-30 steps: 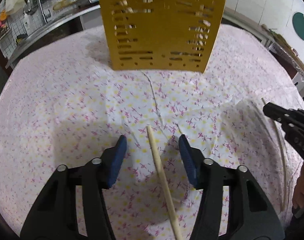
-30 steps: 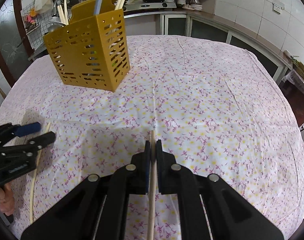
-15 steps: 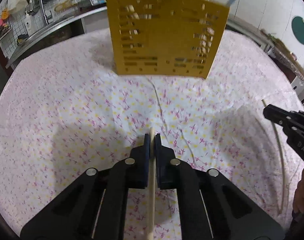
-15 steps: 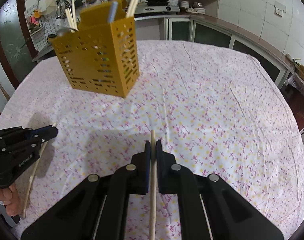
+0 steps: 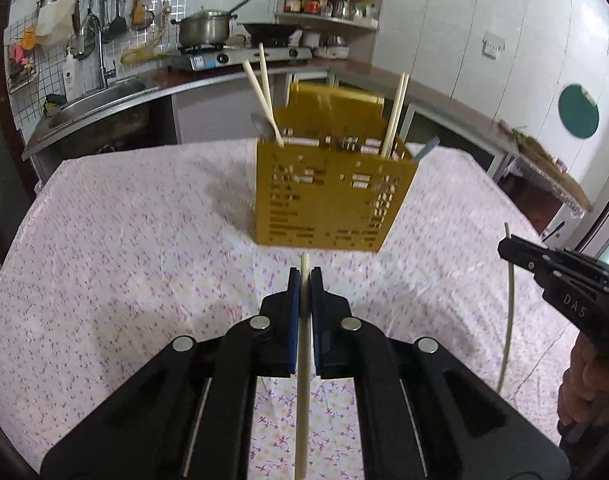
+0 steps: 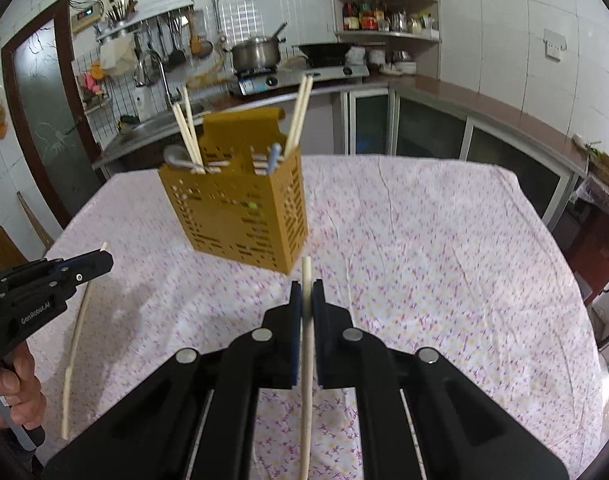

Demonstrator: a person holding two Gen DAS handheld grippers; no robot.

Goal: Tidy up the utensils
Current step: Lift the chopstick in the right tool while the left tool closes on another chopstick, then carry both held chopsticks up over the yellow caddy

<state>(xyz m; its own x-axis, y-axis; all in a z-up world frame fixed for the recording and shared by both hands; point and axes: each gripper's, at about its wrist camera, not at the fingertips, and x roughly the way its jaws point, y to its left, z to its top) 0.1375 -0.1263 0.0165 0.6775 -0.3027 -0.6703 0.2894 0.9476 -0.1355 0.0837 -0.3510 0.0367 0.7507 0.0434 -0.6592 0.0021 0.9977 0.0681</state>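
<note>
left gripper [image 5: 305, 280] now clamped on its chopstick [image 5: 302, 380], both chopsticks lifted off the tablecloth [image 5: 124, 240]

floral-clothed table [image 5: 124, 264], yellow utensil caddy [image 5: 328, 196]

A pink floral tablecloth [image 5: 124, 240] covers the table. Beyond it, on the far counter, a steel pot [image 5: 203, 31] sits on a gas stove [image 5: 240, 56], beside a dark wok [image 6: 324, 49]. At far left stands a sink faucet [image 5: 98, 50]. A corner shelf [image 6: 386, 16] holds bottles.
</note>
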